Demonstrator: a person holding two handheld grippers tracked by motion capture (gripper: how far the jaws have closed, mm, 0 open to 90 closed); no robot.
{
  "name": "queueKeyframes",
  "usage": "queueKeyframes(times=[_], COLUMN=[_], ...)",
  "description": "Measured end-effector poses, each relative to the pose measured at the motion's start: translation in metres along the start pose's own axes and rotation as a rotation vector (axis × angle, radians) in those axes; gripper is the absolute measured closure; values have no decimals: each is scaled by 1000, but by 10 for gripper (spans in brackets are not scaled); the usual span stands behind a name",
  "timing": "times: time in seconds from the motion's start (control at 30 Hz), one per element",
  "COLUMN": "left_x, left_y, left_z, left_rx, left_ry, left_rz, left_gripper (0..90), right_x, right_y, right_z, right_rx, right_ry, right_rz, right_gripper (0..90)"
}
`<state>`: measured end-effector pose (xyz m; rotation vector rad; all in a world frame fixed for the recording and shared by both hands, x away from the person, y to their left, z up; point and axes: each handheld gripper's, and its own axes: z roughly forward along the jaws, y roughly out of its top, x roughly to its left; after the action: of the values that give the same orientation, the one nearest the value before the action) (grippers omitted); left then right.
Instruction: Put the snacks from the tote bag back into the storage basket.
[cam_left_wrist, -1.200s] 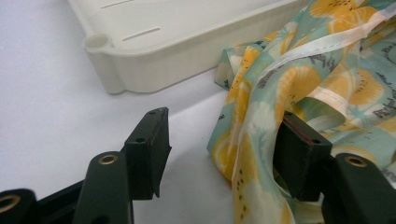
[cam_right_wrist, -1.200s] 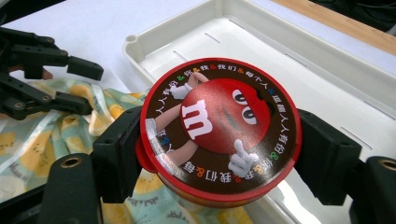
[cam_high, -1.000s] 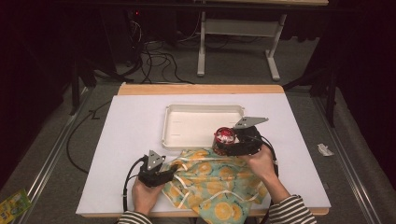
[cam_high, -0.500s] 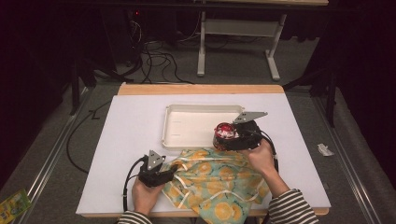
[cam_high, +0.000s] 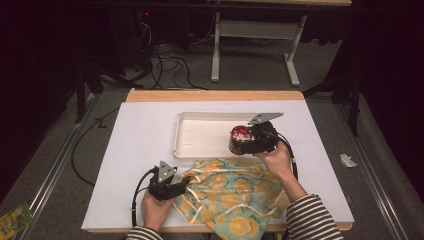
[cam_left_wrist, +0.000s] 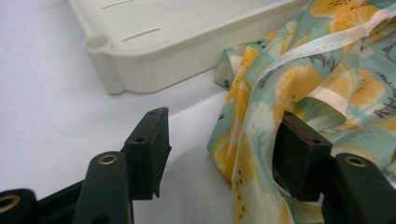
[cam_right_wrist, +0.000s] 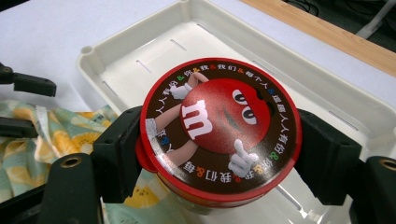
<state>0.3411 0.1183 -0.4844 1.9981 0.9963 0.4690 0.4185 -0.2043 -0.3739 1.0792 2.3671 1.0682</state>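
The right gripper (cam_right_wrist: 219, 154) holds a round red-lidded candy tub (cam_right_wrist: 219, 126), its fingers (cam_right_wrist: 119, 149) pressed on opposite sides of the lid, above the near rim of the cream plastic tray (cam_right_wrist: 140, 37). In the high view, tub (cam_high: 241, 140) and gripper (cam_high: 250, 142) sit at the tray's (cam_high: 200, 135) near right corner. The left gripper (cam_left_wrist: 224, 144) rests on the white tabletop (cam_left_wrist: 46, 93) with fingers wide apart, the lemon-print teal cloth's (cam_left_wrist: 299, 84) edge bunched between them, against one finger.
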Motion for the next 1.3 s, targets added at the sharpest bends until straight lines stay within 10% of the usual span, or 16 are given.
queueKeyframes(times=[1.3], left_x=[0], left_y=[0], left_z=[0], left_rx=[-3], left_ry=[-6], left_rz=[5], left_gripper=[408], right_x=[-32], right_y=[7], right_z=[64], right_rx=[91], right_ry=[-83], right_rz=[40], right_gripper=[256])
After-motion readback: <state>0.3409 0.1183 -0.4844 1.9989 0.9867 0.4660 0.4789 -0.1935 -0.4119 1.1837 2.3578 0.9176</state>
